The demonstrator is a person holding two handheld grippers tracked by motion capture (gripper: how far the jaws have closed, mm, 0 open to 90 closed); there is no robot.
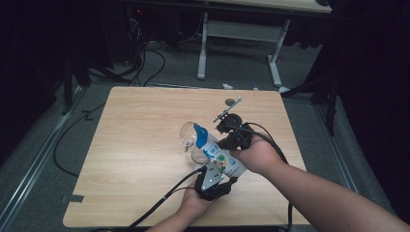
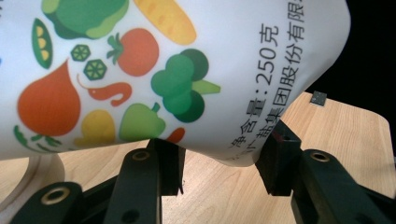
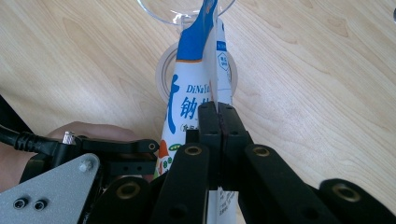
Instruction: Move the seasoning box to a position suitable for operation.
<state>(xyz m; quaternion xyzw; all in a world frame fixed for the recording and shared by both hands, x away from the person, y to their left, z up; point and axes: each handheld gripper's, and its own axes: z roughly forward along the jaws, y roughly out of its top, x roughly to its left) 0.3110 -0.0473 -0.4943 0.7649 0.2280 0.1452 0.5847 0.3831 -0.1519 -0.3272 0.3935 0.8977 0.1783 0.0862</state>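
Note:
A white bag (image 1: 217, 153) with a blue top and printed vegetables lies tilted over the table, its blue end inside the mouth of a clear stemmed glass (image 1: 187, 134). My left gripper (image 1: 218, 171) is shut on the bag's bottom end; in the left gripper view the bag (image 2: 187, 70) sits between the two black jaws, which touch it on both sides. My right gripper (image 1: 228, 142) pinches the bag from the right. In the right gripper view its fingertips (image 3: 217, 116) press together on the thin side seam of the bag (image 3: 187, 70), which points at the glass (image 3: 163, 11).
A thin metal tool with a round end (image 1: 228, 109) lies on the wooden table (image 1: 145, 145) behind my right hand. Cables trail from both grippers toward the front edge. A desk frame (image 1: 241, 34) stands on the floor beyond the table.

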